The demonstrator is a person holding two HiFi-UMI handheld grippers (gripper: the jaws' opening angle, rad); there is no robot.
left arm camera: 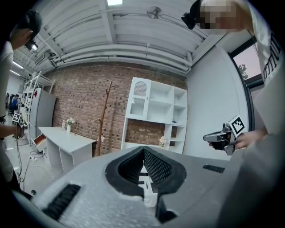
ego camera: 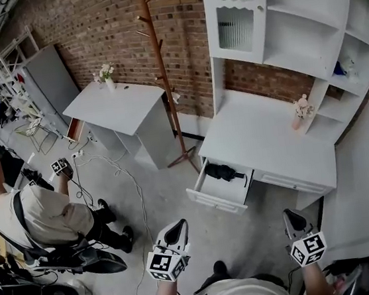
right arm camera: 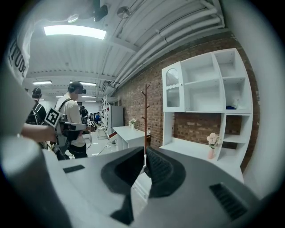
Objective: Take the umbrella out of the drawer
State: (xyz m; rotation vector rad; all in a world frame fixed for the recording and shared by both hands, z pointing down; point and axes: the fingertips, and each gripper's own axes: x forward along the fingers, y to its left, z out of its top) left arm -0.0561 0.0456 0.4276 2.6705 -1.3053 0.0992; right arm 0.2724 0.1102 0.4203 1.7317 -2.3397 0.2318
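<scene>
Umbrella point(ego camera: 221, 171), black and folded, in the open drawer point(ego camera: 212, 200) of the desk point(ego camera: 263, 134). Lies well ahead of left tool point(ego camera: 179, 225) and right tool point(ego camera: 290, 214). Both pressed together, pinching nothing.

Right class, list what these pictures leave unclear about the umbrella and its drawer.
- Black folded umbrella, head view: too small to show handle or strap.
- Open white drawer, head view: its back hidden under the white desktop.
- Drawer contents, left gripper view: blocked by left gripper.
- Same, right gripper view: blocked by right gripper.
</scene>
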